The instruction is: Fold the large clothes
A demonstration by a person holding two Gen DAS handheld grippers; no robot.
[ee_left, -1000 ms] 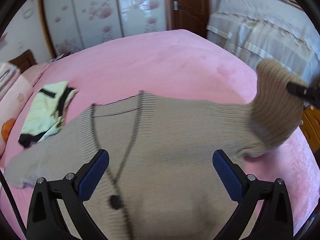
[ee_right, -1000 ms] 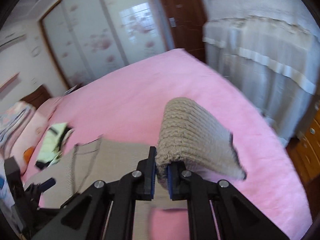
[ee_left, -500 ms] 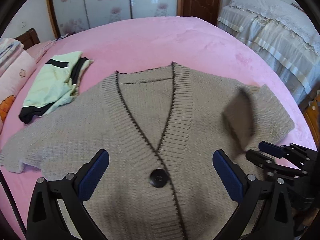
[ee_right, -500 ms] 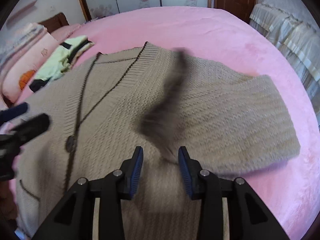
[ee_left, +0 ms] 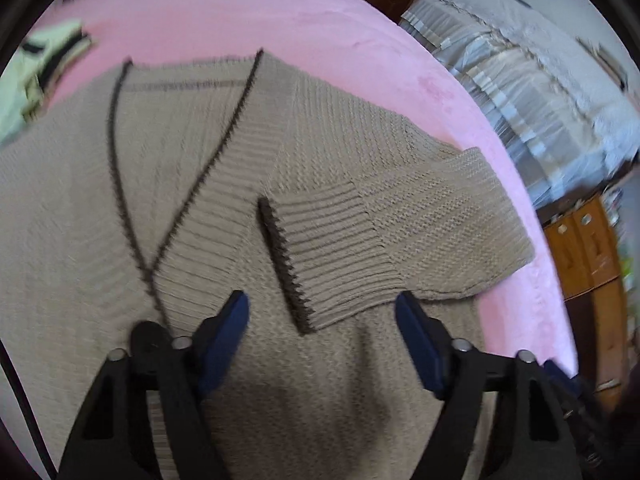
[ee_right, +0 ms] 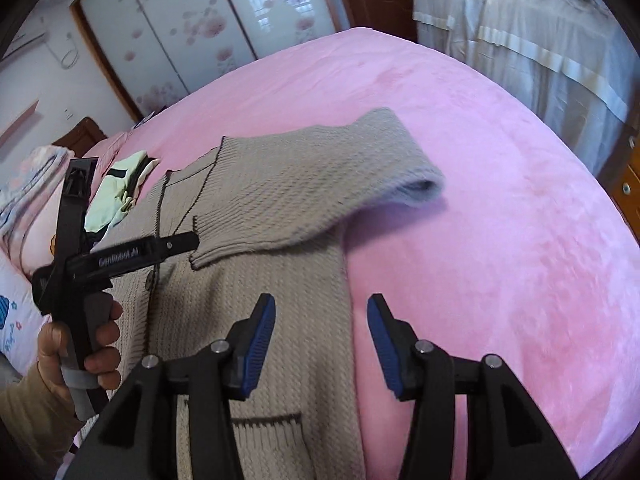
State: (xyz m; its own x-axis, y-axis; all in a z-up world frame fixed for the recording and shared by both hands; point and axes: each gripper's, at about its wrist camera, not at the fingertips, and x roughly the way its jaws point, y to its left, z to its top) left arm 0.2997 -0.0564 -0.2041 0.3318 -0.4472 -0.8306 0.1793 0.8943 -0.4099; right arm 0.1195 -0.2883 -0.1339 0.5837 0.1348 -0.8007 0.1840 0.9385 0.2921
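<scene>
Cardigan (ee_left: 328, 168), beige knit with dark trim, lies spread face up on the pink bedspread (ee_right: 500, 200), its one sleeve (ee_left: 400, 240) folded inward across the chest. Nearest in the left wrist view, the left gripper (ee_left: 322, 330) hangs over the sweater's front; its jaws have just been closing yet stand well apart, and the dark-edged sleeve cuff (ee_left: 308, 280) lies just ahead of the gap, unpressed by either pad. In the right wrist view the right gripper (ee_right: 321, 330) has jaws that have just been opening, apart and empty, straddling the garment's side edge where knit meets pink cover. A hand (ee_right: 80, 344) grips the left tool's handle at that view's lower left. Farther off, a pale green and black garment (ee_right: 120, 188) lies by the pillows (ee_right: 24, 200). Beyond stand flowered wardrobe doors (ee_right: 180, 32) and a covered second bed (ee_left: 540, 92), blurred.
</scene>
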